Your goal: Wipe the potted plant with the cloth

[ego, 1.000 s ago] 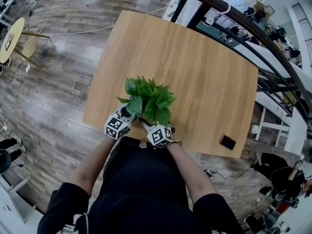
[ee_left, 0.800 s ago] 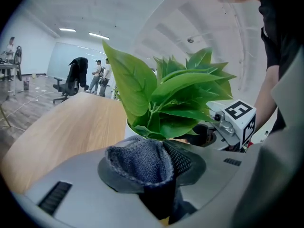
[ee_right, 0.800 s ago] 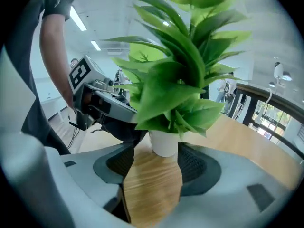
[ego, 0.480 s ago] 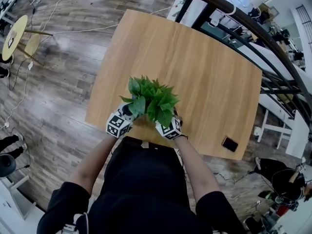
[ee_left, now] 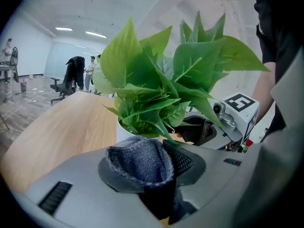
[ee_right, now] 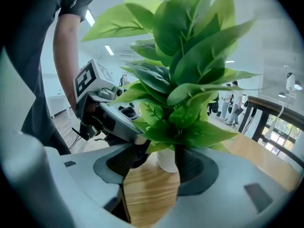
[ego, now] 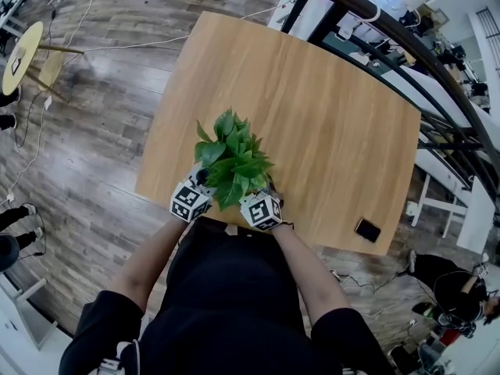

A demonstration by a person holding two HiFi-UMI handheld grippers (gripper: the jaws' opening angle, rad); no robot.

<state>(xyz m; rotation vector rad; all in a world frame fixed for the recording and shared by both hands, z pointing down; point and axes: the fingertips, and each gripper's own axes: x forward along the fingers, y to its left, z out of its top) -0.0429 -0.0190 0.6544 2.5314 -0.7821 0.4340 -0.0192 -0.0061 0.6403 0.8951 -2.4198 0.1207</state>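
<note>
At the near edge of the wooden table [ego: 328,116], my left gripper [ee_left: 159,167] is clamped on a bunched blue-grey cloth [ee_left: 137,163], held just beside the white pot and under the lowest leaves of the potted plant [ego: 233,158]. The plant stands upright between my two grippers. To its right, my right gripper [ee_right: 156,170] has its jaws apart, with the pot's base at their tips and bare wood showing in the gap.

Head view overhead; gripper views close, opp. sides of plant [ego: 234,158]
</note>
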